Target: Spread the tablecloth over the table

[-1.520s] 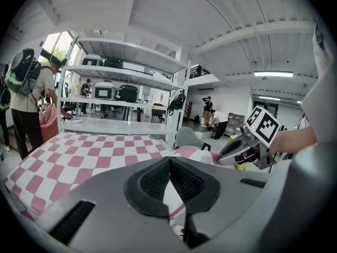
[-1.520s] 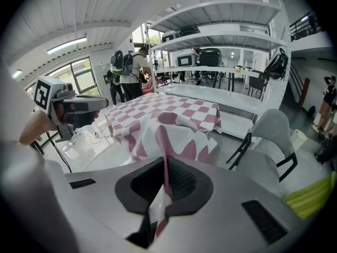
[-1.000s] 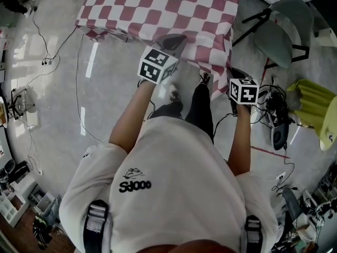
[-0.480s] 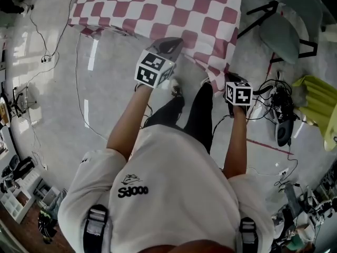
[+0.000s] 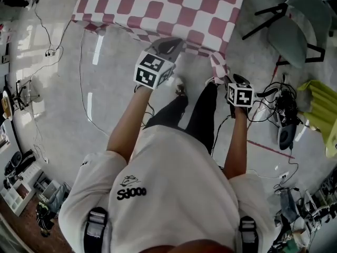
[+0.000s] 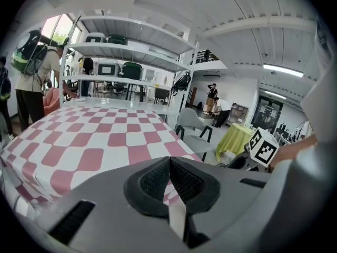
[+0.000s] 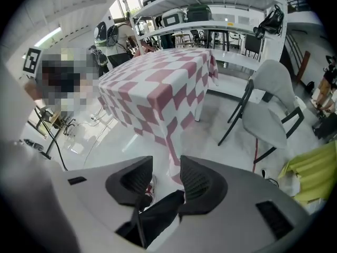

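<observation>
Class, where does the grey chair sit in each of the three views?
Head view: chair top right.
Left gripper view: chair at centre, just right of the tablecloth.
Right gripper view: chair right of centre.
Shared landmark: the checked tablecloth, left of the chair in all three.

My left arm (image 5: 129, 121) reaches forward and is bent a little at the elbow. My left gripper (image 6: 169, 168) slants gently downward, its jaws pressed together on the edge of the cloth (image 6: 100, 141). My right arm (image 5: 238, 141) runs straighter, out to the side. My right gripper (image 7: 166, 177) tips steeply downward. Its jaws have just been opening and stand apart, the pads pinching nothing.
</observation>
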A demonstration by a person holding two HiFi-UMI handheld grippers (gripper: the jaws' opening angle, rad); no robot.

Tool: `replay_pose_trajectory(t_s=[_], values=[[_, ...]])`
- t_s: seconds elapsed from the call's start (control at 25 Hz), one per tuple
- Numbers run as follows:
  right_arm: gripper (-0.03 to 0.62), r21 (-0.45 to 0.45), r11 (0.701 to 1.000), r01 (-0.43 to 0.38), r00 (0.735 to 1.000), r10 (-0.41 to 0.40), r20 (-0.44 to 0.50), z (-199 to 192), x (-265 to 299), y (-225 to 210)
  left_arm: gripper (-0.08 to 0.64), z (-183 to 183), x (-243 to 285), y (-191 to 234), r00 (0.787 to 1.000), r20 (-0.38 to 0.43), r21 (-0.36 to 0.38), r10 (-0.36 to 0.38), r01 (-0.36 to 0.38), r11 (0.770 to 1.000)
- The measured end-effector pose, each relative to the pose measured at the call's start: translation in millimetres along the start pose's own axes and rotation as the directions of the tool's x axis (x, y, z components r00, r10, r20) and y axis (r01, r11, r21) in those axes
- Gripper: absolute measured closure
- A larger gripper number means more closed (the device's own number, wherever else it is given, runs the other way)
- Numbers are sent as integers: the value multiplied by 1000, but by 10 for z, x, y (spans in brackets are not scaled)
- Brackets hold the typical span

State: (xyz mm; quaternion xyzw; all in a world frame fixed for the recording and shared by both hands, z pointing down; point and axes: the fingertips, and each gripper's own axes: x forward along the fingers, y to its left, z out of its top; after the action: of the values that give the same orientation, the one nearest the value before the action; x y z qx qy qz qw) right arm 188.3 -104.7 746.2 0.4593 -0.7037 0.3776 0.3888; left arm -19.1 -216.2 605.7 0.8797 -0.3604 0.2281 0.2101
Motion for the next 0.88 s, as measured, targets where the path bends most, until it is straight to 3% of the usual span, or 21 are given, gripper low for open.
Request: replay_pose_trajectory(t_s=[0.24,0.44,0.68,0.88], values=[[408,-42,999,29,995,-25,92,444,-275,43,532,248,-117,59,999,50,11,19,-19,1000],[411,-92,992,89,968,-64,244,1078,-701,78,532,602,-331,111,993,112,38,42,-46,998],[420,-99,985,144,888,-84,452,1895,-1420,179,532,1173,-703,137,972,226,100,72,-96,990],[451,-127,967,221,803,-106,587,2434,-1975,309,532,1581,-997,178,943,318,145,95,-148,978]])
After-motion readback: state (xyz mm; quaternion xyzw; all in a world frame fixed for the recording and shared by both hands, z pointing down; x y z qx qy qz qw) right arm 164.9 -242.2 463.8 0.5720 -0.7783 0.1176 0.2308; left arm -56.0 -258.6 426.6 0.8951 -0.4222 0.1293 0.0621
